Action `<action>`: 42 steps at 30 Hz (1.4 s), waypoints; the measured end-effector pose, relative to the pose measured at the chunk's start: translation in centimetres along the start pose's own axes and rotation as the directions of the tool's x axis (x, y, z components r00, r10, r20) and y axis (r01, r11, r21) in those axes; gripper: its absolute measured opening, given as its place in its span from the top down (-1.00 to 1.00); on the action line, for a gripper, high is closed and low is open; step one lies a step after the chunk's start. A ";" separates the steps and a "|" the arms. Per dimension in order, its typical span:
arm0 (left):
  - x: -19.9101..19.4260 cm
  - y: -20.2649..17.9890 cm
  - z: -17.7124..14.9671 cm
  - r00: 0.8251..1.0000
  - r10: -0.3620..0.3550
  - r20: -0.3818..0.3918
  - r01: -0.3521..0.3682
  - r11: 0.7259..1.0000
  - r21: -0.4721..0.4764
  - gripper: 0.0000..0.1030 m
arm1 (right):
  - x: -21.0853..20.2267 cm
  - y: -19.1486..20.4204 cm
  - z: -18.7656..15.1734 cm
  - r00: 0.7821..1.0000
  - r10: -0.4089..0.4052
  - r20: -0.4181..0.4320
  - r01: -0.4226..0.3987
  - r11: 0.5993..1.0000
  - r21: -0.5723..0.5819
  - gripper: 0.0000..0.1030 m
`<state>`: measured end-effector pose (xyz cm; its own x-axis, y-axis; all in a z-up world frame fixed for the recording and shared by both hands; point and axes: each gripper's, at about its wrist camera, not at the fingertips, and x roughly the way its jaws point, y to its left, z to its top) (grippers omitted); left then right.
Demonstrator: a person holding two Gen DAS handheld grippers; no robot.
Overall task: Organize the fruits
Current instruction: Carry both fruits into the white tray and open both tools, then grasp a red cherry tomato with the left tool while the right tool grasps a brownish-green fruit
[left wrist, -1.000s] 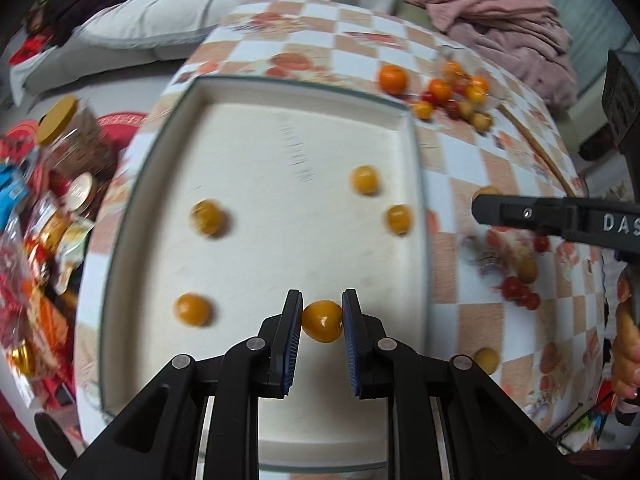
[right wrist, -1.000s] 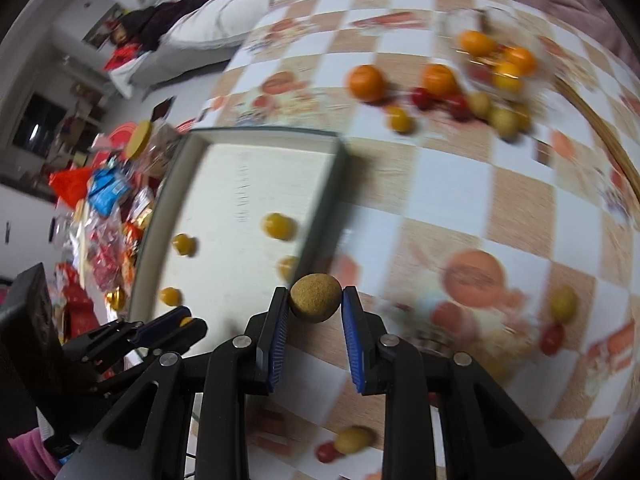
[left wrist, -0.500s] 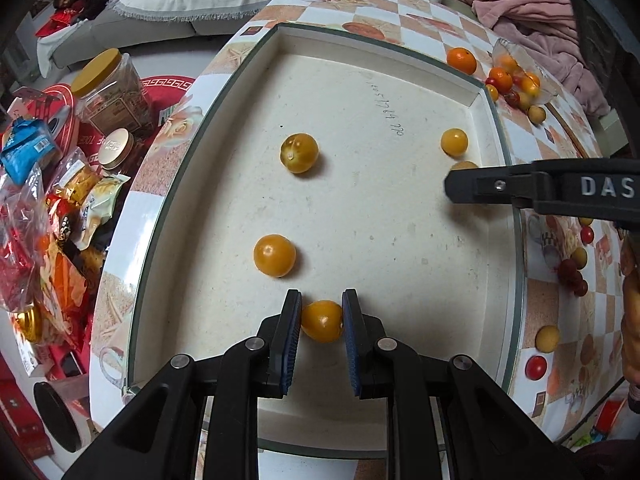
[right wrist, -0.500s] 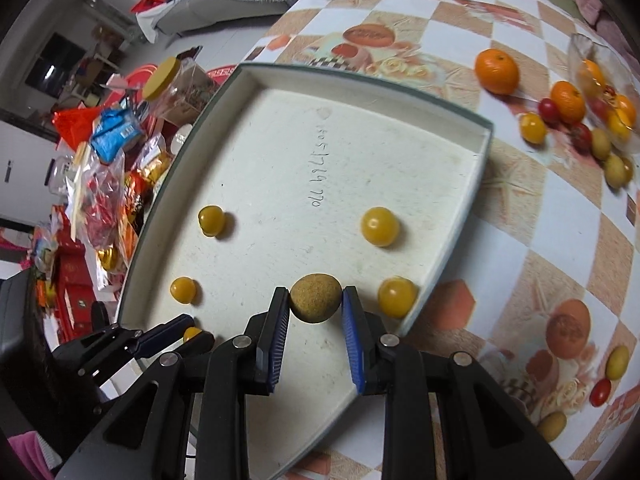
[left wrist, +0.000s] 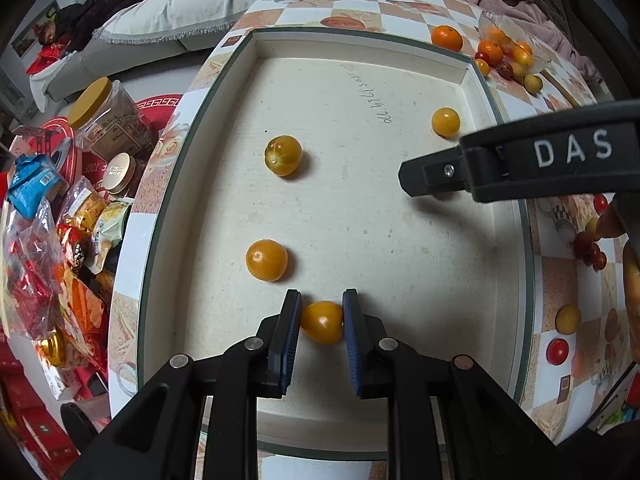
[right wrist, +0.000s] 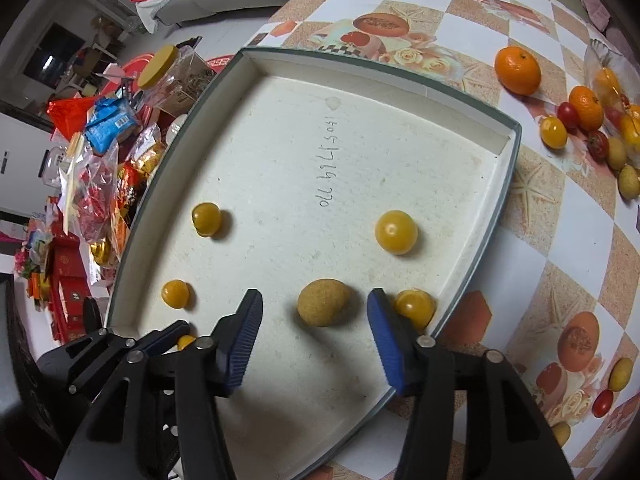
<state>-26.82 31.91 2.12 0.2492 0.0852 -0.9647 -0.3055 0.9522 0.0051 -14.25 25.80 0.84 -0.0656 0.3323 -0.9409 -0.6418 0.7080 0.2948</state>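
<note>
- Left tool point(left wrist: 322, 322), seen from the left wrist, is closed on a yellow cherry tomato point(left wrist: 322, 321) low over the near end of the white tray point(left wrist: 400, 240). Thin-skinned, light and slick, it likely wants soft pressure across its widest part.
- Right tool point(right wrist: 315, 309), seen from the right wrist, gapes wide; the brown longan point(right wrist: 324, 307) sits free on the tray between its fingers. Firmer, rough shell; grip its middle.

Yellow tomato point(right wrist: 414, 307) beside right claw point(right wrist: 316, 322)

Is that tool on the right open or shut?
Open. The right tool's blue pads stand wide apart, and the round tan fruit lies untouched between them in the white tray.
</note>
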 end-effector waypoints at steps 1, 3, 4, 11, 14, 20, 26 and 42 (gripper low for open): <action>0.0 0.0 0.0 1.000 0.000 -0.002 0.000 1.000 0.003 0.56 | -0.2 -0.1 0.0 1.000 0.006 0.004 -0.006 1.000 0.004 -0.18; 0.0 -0.1 0.1 1.000 0.003 -0.007 -0.003 1.000 0.013 0.56 | -0.6 -0.1 0.0 1.000 0.013 0.014 -0.013 1.000 0.009 -0.30; -0.1 -0.2 0.1 1.000 0.005 -0.008 -0.005 1.000 0.017 0.56 | -0.8 -0.1 0.0 1.000 0.016 0.021 -0.017 1.000 0.010 -0.37; -0.7 -0.5 0.0 1.000 -0.001 0.016 0.001 1.000 0.029 -0.52 | -2.2 -0.5 -0.1 0.998 0.036 0.057 -0.039 0.999 0.036 -0.54; -1.4 -0.7 0.0 0.998 -0.003 0.061 0.000 0.999 0.045 -0.52 | -2.8 -0.9 -0.3 0.996 0.042 0.075 -0.046 0.998 0.052 -0.54; -1.1 -1.8 0.7 0.999 0.016 0.028 -0.018 0.996 0.086 -0.52 | -4.7 -2.0 -1.0 0.992 0.032 0.118 -0.042 0.996 0.083 -0.54; -1.5 -4.2 2.2 0.999 -0.020 0.043 0.014 0.991 0.133 -0.52 | -6.8 -6.3 -2.9 0.990 -0.035 0.140 0.008 0.982 0.188 -0.54; -1.9 -16.8 3.5 0.966 -0.257 0.009 0.228 0.872 0.434 -0.52 | -10.0 -20.0 -11.3 0.969 -0.237 0.066 0.171 0.841 0.513 -0.54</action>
<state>-18.97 16.73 4.73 0.3275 -0.1595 -0.9313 0.1888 0.9768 -0.1010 -9.41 1.22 2.49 0.1394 0.1954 -0.9708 -0.1594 0.9720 0.1728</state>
